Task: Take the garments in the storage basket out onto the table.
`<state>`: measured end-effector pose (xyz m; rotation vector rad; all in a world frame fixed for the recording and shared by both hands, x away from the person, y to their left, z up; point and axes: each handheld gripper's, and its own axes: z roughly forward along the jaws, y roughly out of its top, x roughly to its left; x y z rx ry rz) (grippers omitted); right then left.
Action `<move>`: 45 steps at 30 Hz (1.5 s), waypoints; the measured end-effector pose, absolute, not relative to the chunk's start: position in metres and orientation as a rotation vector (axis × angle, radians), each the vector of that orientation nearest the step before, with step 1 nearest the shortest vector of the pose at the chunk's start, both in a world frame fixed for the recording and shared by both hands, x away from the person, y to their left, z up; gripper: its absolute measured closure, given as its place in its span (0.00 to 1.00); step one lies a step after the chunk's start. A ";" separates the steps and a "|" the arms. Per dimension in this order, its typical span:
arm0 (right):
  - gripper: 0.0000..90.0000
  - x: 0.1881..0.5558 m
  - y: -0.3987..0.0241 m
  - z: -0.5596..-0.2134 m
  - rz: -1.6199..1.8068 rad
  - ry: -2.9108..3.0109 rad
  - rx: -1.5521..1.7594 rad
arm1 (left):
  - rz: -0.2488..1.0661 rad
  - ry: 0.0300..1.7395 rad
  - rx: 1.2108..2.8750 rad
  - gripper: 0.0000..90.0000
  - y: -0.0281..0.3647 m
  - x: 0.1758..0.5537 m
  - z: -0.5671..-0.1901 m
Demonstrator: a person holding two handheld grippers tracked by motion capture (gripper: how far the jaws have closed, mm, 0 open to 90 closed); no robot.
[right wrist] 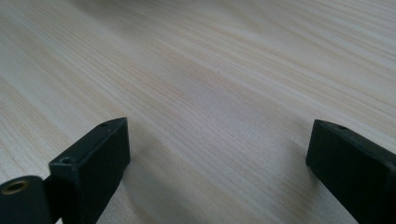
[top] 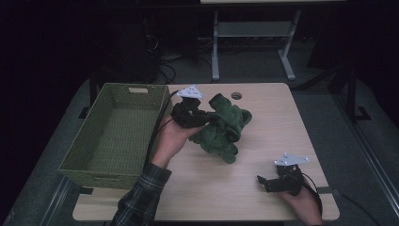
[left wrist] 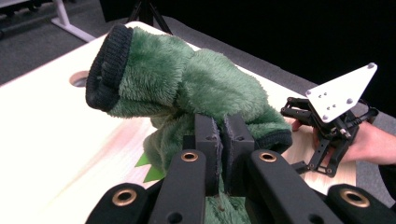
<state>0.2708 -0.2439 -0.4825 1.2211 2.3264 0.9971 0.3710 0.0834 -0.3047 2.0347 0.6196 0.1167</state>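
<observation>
Carry the green plush garment to the woven basket

Your left gripper (left wrist: 219, 140) pinches the green plush garment (top: 221, 127) tight; lift it clear of the bench (top: 263, 188) before swinging toward the woven basket (top: 84, 165) at the frame's left. Your right gripper (top: 269, 182) rests with jaws spread.

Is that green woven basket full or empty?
Empty: the high view shows the basket's bare woven floor, while the green plush toy is outside it.

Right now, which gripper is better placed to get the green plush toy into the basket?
Left. The left gripper is shut on the green plush toy, right beside the basket. The right gripper sits open, far from both.
</observation>
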 end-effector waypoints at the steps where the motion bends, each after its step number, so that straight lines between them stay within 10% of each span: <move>1: 0.07 0.271 -0.244 -0.482 0.997 2.326 1.222 | 0.104 0.624 2.026 0.96 0.079 0.371 -0.310; 20: 0.07 0.271 -0.244 -0.483 0.993 2.327 1.221 | -0.007 0.661 2.103 0.93 0.035 0.366 -0.398; 29: 0.07 0.271 -0.244 -0.482 0.993 2.328 1.223 | 0.042 0.643 2.127 0.53 0.055 0.362 -0.395; 45: 0.14 0.263 -0.244 -0.475 1.027 2.387 1.181 | 0.112 0.699 2.139 0.45 0.110 0.349 -0.425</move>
